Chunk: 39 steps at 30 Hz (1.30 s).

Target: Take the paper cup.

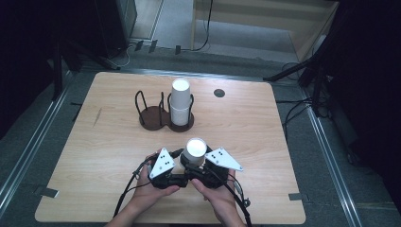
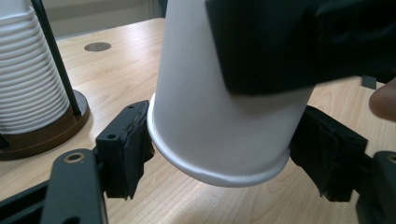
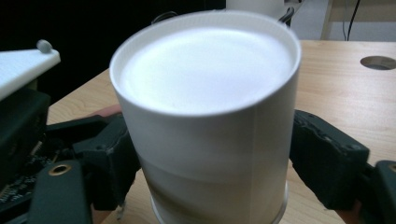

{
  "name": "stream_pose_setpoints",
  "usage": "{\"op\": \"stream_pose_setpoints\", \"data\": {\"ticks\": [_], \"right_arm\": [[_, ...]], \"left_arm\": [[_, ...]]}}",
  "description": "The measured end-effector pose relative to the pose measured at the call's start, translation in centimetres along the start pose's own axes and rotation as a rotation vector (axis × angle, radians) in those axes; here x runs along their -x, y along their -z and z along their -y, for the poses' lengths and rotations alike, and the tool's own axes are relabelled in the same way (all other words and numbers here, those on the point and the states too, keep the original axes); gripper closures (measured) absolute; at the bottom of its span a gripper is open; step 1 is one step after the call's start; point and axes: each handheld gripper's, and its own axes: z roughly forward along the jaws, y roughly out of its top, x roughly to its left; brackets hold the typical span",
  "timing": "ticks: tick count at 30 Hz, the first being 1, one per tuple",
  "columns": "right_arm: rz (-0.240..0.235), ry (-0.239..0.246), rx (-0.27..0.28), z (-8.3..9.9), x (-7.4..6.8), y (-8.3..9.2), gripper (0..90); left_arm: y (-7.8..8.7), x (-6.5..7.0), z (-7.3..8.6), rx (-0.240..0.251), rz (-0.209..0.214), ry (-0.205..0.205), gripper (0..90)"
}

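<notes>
A white paper cup [image 1: 195, 150] is held upside down near the table's front edge, base up. In the left gripper view the cup [image 2: 219, 121] tilts with its rim just off the wood. My left gripper [image 2: 224, 154] is shut on it, both pads pressing on the wall just above the rim. In the high view the left gripper [image 1: 183, 164] comes at the cup from the left and my right gripper [image 1: 204, 165] from the right. My right gripper [image 3: 217, 158] is open, its pads close beside the cup [image 3: 205, 116] higher up.
A brown two-ring cup holder [image 1: 153, 119] stands mid-table. Its right ring holds a stack of white cups [image 1: 179, 101], and that stack [image 2: 28, 70] rises at the left of the left gripper view. A round hole [image 1: 219, 92] lies in the tabletop beyond.
</notes>
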Motion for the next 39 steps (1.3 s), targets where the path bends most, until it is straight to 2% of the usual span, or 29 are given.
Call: {"op": "stream_pose_setpoints", "data": {"ticks": [8,24,27,30,34,36,39], "right_arm": [[0.002,-0.015,-0.007,-0.1,0.2,0.1,17.5],[-0.006,-0.035,-0.059,0.2,0.3,-0.5,13.2],[-0.016,-0.036,-0.060,0.3,0.5,-0.5,16.3],[0.000,-0.033,-0.051,0.1,0.4,-0.2,22.5],[0.001,0.001,-0.037,-0.1,0.4,0.2,28.3],[0.016,0.028,-0.028,-0.1,0.3,0.3,31.7],[0.023,0.038,-0.007,-0.7,0.5,0.8,31.7]], "left_arm": [[-0.1,0.3,0.0,0.014,-0.020,-0.001,30.8],[0.0,0.2,0.2,0.032,-0.026,0.003,35.8],[-0.1,0.2,0.3,0.031,-0.032,-0.004,33.3],[-0.3,0.2,0.3,0.012,-0.013,0.013,25.8],[-0.2,0.1,0.1,-0.015,-0.011,0.004,17.6],[-0.2,-0.1,0.1,-0.035,-0.013,0.003,20.6],[0.0,-0.4,0.2,-0.051,-0.004,0.004,17.2]]}}
